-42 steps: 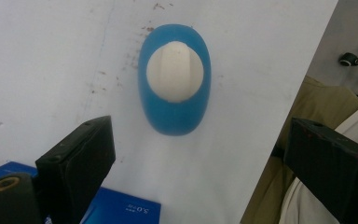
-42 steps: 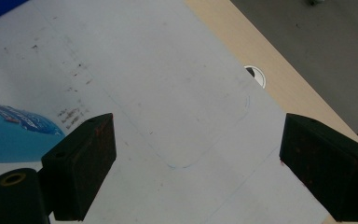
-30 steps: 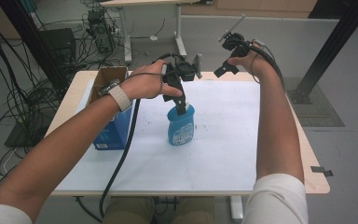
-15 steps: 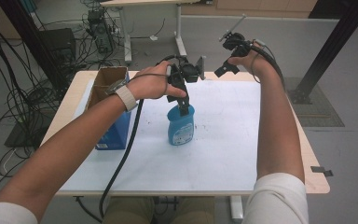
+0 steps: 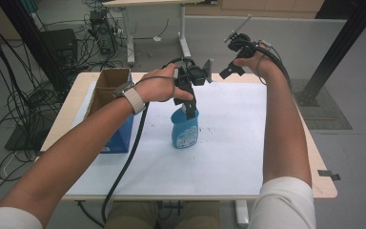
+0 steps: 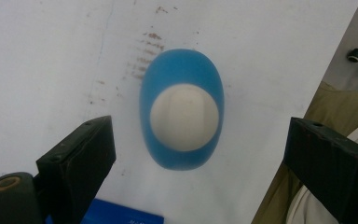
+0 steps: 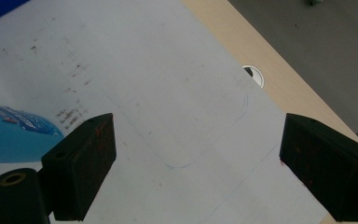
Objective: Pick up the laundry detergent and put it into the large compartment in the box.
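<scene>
- The left tool hangs directly above the blue bottle, jaws wide apart.
- The bottle stands upright on the counter, beside a box.
- The right tool is raised, jaws apart.

— Blue bottle, standing upright near the middle of the white table cover, with a pale printed label on the front

— And from above?

— Seen from the left gripper view as a blue oval with a round cream-white top in the middle, closed and plain. Apart from the blue box, free on all sides
</scene>
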Demonstrator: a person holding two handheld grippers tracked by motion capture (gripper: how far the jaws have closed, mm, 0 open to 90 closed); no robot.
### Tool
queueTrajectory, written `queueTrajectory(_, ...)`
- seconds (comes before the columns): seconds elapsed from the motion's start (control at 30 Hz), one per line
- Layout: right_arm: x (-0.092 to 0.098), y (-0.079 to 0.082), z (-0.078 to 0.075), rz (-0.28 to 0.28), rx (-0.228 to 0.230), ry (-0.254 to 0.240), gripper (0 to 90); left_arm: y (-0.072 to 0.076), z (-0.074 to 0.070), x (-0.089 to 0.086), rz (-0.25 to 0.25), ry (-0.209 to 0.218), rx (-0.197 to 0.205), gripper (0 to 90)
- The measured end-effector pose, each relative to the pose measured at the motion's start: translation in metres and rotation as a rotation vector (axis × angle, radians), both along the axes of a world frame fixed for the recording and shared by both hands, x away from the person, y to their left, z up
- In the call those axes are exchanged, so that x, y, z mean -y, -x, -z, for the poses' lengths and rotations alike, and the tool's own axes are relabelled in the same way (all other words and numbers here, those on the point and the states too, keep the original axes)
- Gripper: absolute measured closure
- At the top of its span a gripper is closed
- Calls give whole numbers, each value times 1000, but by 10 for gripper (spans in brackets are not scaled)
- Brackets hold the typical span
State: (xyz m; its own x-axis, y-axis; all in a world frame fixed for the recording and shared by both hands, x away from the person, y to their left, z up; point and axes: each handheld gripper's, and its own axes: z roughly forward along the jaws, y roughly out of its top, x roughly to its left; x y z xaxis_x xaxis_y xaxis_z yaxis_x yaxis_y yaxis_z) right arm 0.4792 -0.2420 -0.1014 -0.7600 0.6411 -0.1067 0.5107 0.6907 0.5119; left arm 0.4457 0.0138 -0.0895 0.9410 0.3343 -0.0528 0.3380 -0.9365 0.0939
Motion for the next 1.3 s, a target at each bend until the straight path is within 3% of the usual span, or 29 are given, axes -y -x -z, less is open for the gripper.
queueTrajectory(1.3,0,0,0,1,5,-2,108,1,2,1,4,1,5,95)
